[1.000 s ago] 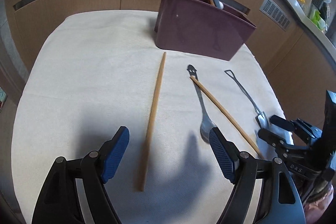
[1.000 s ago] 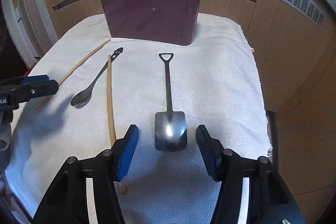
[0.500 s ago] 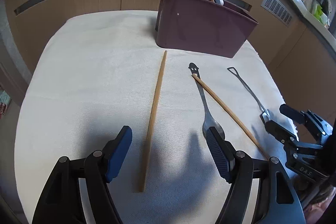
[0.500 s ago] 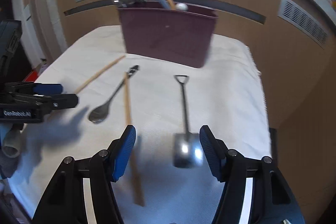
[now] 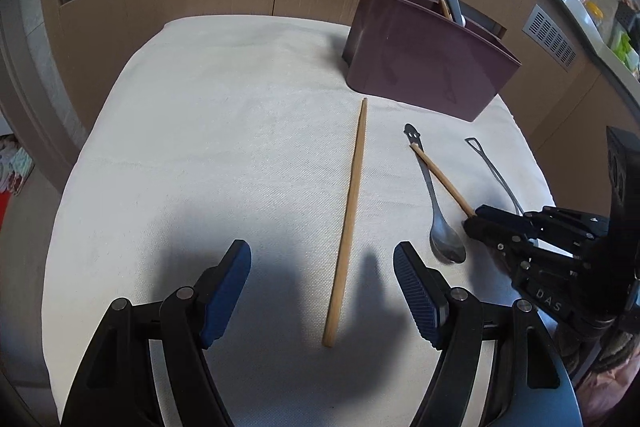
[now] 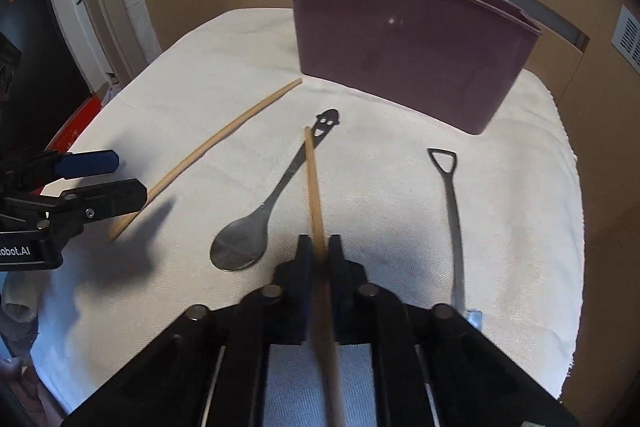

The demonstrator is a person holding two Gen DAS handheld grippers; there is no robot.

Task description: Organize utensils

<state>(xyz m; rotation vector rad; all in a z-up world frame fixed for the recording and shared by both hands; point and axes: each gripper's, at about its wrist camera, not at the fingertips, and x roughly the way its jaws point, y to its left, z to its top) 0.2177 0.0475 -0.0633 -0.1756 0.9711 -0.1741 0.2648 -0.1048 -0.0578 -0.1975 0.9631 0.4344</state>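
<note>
Even, moderately bright daylight from beyond the tongs; soft grey shadows fall on the white cloth (image 5: 224, 155) beneath each pair; a small glint on the maroon holder (image 6: 391, 21); strong fisheye bowing, black corner vignette, mild softness throughout.

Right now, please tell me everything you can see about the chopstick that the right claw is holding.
The chopstick is a thin, straight stick that looks like pale wood. The right claw is shut on it near its close end. Its far tip lies across the handle of the metal spoon, just below the smiling-face cutout. It points toward the maroon holder, above the white cloth.
</note>
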